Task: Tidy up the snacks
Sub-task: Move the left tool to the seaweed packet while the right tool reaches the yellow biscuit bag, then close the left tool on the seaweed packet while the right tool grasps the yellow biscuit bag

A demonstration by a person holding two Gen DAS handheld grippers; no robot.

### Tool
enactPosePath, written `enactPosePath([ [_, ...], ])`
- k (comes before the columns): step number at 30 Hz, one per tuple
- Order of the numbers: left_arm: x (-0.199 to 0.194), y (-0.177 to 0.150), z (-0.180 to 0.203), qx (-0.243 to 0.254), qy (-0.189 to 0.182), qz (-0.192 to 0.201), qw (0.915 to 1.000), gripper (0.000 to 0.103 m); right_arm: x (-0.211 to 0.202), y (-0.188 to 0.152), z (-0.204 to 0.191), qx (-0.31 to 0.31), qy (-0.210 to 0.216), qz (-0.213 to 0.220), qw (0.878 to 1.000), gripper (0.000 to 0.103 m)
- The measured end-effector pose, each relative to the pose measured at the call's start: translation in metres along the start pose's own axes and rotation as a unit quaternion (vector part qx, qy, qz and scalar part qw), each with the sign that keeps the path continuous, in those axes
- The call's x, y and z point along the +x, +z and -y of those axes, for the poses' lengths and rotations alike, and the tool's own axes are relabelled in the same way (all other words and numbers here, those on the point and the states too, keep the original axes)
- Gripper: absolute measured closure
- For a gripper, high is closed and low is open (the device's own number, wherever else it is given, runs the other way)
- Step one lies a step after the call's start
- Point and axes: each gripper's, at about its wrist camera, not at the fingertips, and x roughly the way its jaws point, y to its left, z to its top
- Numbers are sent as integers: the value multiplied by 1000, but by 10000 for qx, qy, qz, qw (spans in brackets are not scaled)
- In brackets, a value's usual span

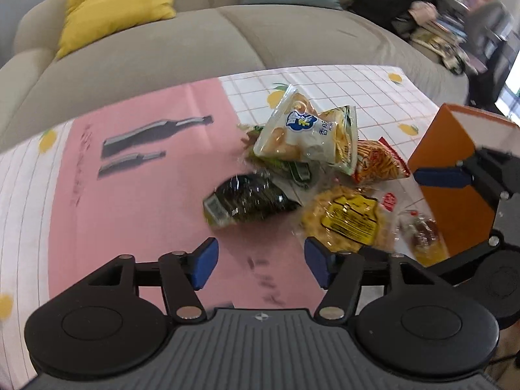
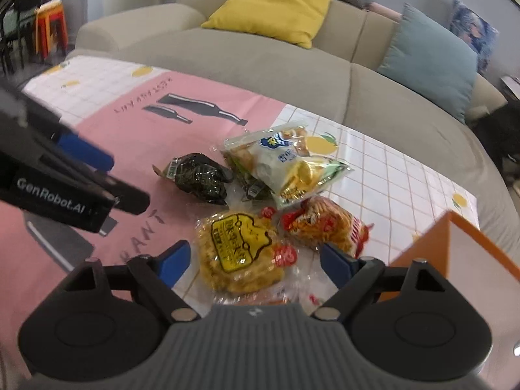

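A pile of snack packets lies on the table: a dark green packet, a white bread packet, a red stick-snack bag and a yellow-labelled packet. An orange box stands at the right. My left gripper is open and empty, just short of the dark green packet. My right gripper is open, its jaws either side of the yellow-labelled packet and above it.
A pink and white checked cloth covers the table. A beige sofa with a yellow cushion and a blue cushion runs behind. The right gripper's arm shows beside the box in the left wrist view.
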Motion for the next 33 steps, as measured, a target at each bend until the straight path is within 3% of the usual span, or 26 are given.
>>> enactPosePath([
  [6, 30, 3, -4, 869, 50, 34, 9962, 30, 27, 9, -6, -160, 17, -127, 9998, 13],
  [11, 49, 2, -4, 1156, 98, 9, 9932, 34, 43, 8, -5, 47, 73, -279, 9996, 13],
  [15, 56, 2, 5, 1199, 112, 144, 9926, 59, 47, 3, -3, 195, 60, -297, 9994, 14],
  [17, 58, 0, 10, 1195, 152, 126, 9926, 63, 45, 1, -1, 289, 59, -285, 9992, 18],
  [18, 58, -1, 13, 1194, 193, 118, 9926, 73, 44, 0, -1, 346, 76, -277, 9990, 21],
  [19, 58, -2, 15, 1172, 163, 67, 9930, 87, 43, -1, 0, 400, 100, -279, 9988, 22],
  [22, 55, -5, 22, 1011, 217, -9, 9946, 92, 39, -5, -1, 488, 166, -277, 9983, 30],
  [28, 35, -14, 21, 170, -14, -360, 9992, 95, 23, -12, -5, 828, 298, -374, 9954, 37],
  [33, 15, -27, 13, -662, -433, -702, 9944, 94, 11, -21, -9, 986, 264, -487, 9936, 36],
])
